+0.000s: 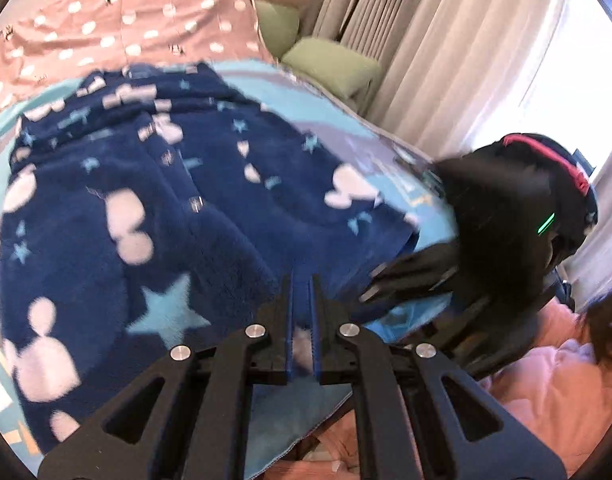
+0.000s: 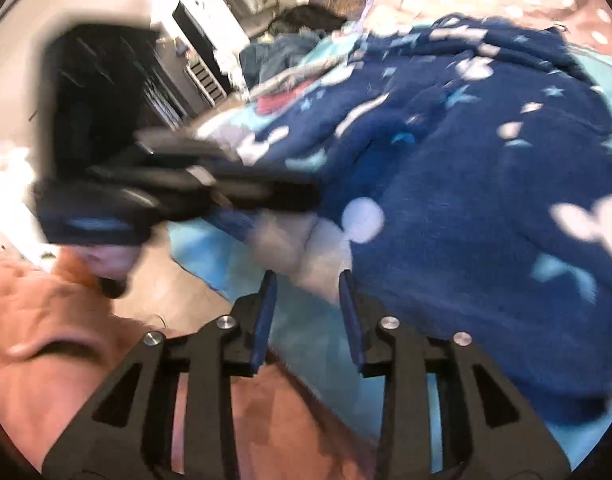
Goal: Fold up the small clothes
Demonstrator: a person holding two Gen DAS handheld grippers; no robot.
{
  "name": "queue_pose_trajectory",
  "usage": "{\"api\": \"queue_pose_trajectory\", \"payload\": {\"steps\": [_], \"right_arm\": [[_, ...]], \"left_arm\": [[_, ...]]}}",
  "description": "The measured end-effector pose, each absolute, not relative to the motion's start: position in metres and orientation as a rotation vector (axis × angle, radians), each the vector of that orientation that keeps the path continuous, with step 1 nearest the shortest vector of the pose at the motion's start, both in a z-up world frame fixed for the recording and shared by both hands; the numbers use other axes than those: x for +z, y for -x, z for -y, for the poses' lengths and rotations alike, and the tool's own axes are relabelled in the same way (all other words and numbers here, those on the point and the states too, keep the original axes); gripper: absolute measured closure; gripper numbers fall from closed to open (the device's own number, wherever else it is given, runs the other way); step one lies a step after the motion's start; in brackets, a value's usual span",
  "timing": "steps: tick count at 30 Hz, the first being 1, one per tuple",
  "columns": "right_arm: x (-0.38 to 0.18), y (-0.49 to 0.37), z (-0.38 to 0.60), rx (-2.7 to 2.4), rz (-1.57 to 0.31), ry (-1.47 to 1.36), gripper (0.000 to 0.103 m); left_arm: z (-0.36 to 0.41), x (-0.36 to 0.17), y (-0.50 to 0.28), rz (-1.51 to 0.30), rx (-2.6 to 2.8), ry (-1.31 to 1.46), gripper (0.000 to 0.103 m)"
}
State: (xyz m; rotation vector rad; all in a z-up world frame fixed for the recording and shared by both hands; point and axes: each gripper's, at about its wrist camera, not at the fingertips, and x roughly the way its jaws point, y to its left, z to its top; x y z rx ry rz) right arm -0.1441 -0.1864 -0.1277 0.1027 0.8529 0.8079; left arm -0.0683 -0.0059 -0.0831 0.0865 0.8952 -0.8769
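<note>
A navy fleece garment (image 1: 210, 208) with white shapes and pale blue stars lies rumpled on a light blue mat (image 1: 386, 136). My left gripper (image 1: 304, 280) is shut on its near edge, with blue fleece showing in the narrow gap between the pads. In the right wrist view the same left gripper (image 2: 306, 196) comes in from the left and pinches the garment (image 2: 466, 168) at its edge. My right gripper (image 2: 306, 284) stands open just short of that edge, over the mat (image 2: 210, 256), with nothing pressed between its fingers. It appears blurred at the right of the left wrist view (image 1: 370, 286).
A pink sheet with white dots (image 1: 146, 20) covers the bed behind the mat. Green pillows (image 1: 330, 64) and pale curtains (image 1: 446, 40) stand at the far right. A pink sleeve (image 2: 46, 320) fills the near left. Dark furniture (image 2: 194, 52) stands beyond the bed.
</note>
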Motion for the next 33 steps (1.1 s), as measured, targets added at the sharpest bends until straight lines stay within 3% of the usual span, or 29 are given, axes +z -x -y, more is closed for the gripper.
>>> {"api": "queue_pose_trajectory", "payload": {"steps": [3, 6, 8, 9, 15, 17, 22, 25, 29, 30, 32, 33], "right_arm": [[-0.109, 0.160, 0.238, 0.654, -0.774, -0.157, 0.064], [-0.096, 0.170, 0.282, 0.459, -0.719, -0.207, 0.058], [-0.094, 0.169, 0.303, 0.351, -0.707, -0.222, 0.057], [-0.095, 0.170, 0.312, 0.306, -0.710, -0.231, 0.057], [-0.112, 0.158, 0.309, 0.270, -0.763, -0.201, 0.057], [-0.110, 0.157, 0.299, 0.302, -0.755, -0.190, 0.057], [-0.101, 0.146, 0.262, 0.572, -0.708, -0.243, 0.057], [-0.113, 0.128, 0.225, 0.734, -0.767, -0.276, 0.065], [-0.131, 0.111, 0.187, 0.855, -0.868, -0.290, 0.065], [-0.135, 0.107, 0.179, 0.874, -0.893, -0.287, 0.064], [-0.140, 0.102, 0.167, 0.895, -0.932, -0.282, 0.051], [-0.141, 0.100, 0.164, 0.900, -0.939, -0.280, 0.051]], "left_arm": [[0.004, -0.086, 0.068, -0.909, -0.873, -0.099, 0.092], [-0.005, -0.074, 0.067, -0.858, -0.867, -0.066, 0.081], [-0.012, -0.064, 0.065, -0.797, -0.822, -0.047, 0.053], [-0.013, -0.064, 0.062, -0.778, -0.799, -0.049, 0.051], [0.019, -0.115, 0.043, -0.950, -0.770, -0.123, 0.051], [0.033, -0.123, 0.053, -0.912, -0.715, -0.262, 0.051], [0.018, -0.098, 0.060, -0.842, -0.652, -0.284, 0.051], [-0.013, -0.077, 0.059, -0.811, -0.620, -0.194, 0.051], [-0.052, -0.060, 0.062, -0.761, -0.514, -0.129, 0.051], [-0.063, -0.059, 0.061, -0.760, -0.467, -0.122, 0.051], [-0.084, -0.062, 0.058, -0.773, -0.386, -0.096, 0.050], [-0.091, -0.064, 0.057, -0.781, -0.360, -0.082, 0.050]]}}
